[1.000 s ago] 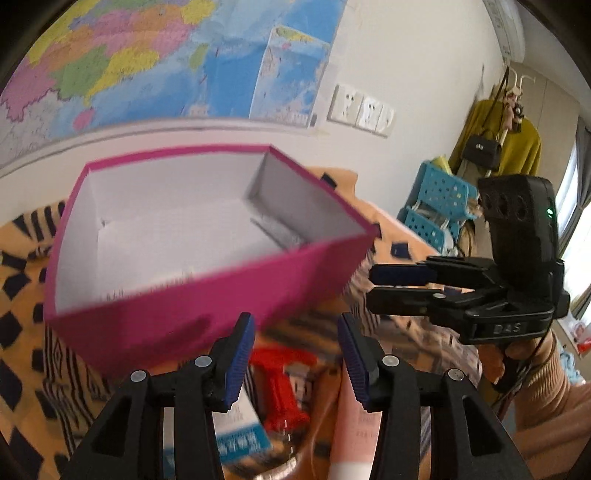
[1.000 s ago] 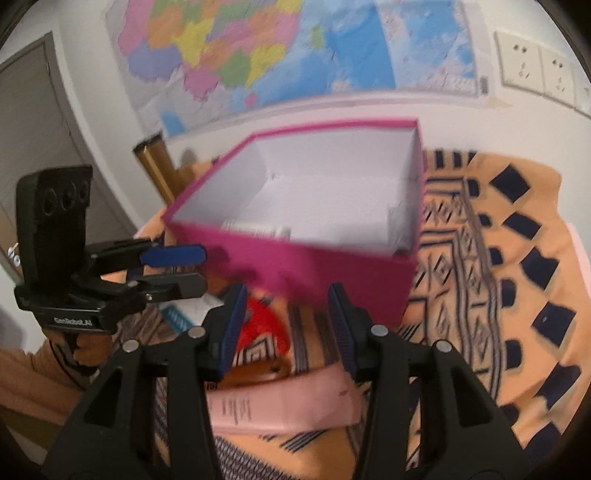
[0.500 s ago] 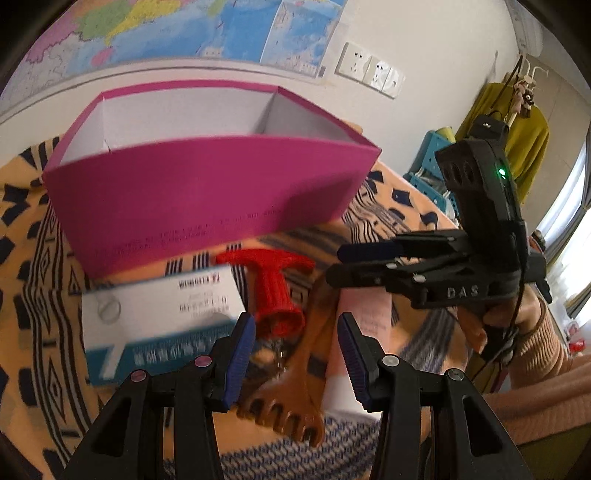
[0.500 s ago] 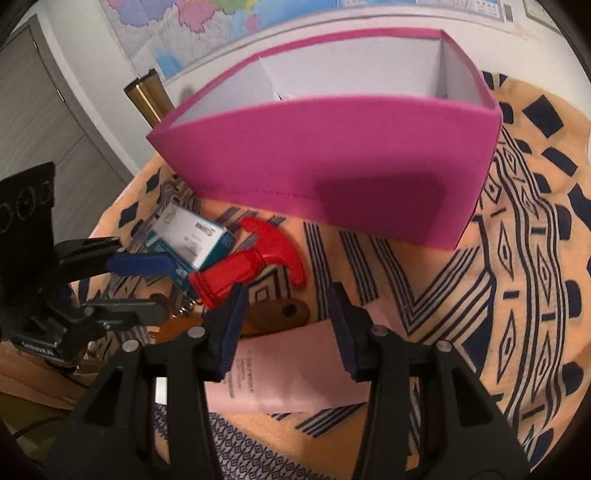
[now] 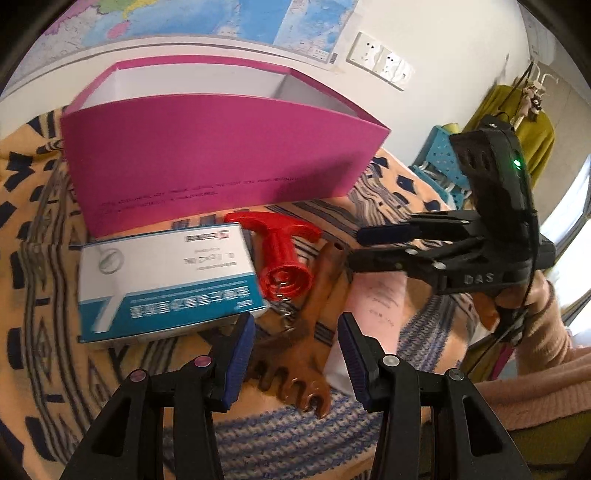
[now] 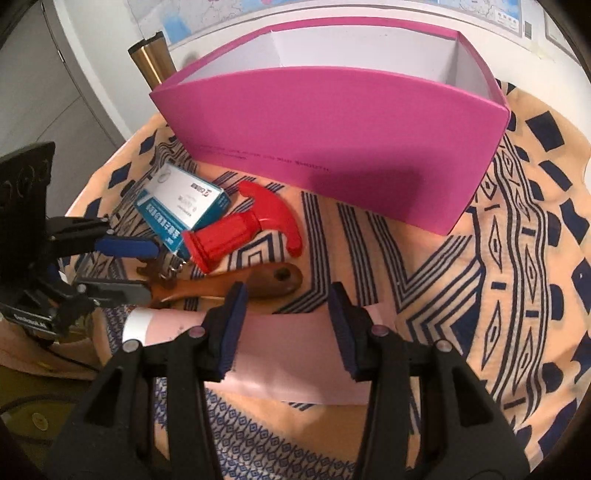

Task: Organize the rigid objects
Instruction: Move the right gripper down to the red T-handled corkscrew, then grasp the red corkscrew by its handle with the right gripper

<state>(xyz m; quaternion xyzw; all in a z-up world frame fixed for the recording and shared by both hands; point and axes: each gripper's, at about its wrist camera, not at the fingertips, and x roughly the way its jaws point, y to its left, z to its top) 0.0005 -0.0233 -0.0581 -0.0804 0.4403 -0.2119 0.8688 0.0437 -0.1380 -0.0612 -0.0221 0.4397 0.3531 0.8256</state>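
A: Nearest items?

B: Left gripper [image 5: 295, 354], black with blue pads, jaws spread wide, nothing between them, above the brown wooden comb [image 5: 295, 373] with its teeth toward the camera. Right gripper [image 6: 284, 325], same make, jaws equally wide and empty, over the flat pale pink packet [image 6: 295, 354] lying on the orange cloth with dark blue geometric print [image 6: 517, 295].

A: Next row?

B: Comb handle, rounded with a hole, just beyond the pink packet. Red plastic T-handled tool [image 6: 243, 236] lying on its side, touching or just beside the comb; a small metal chain hangs at its round end. White and teal cardboard medicine box [image 5: 166, 284], flat, just beside the red tool on its left.

A: Farthest?

B: Open magenta cardboard box with white interior [image 6: 332, 147], upright on the cloth, behind all loose items; contents cannot be seen. Brass-coloured cylinder [image 6: 151, 62] beyond its left corner. Wall map [image 5: 184, 14] and white sockets [image 5: 380, 59] behind.
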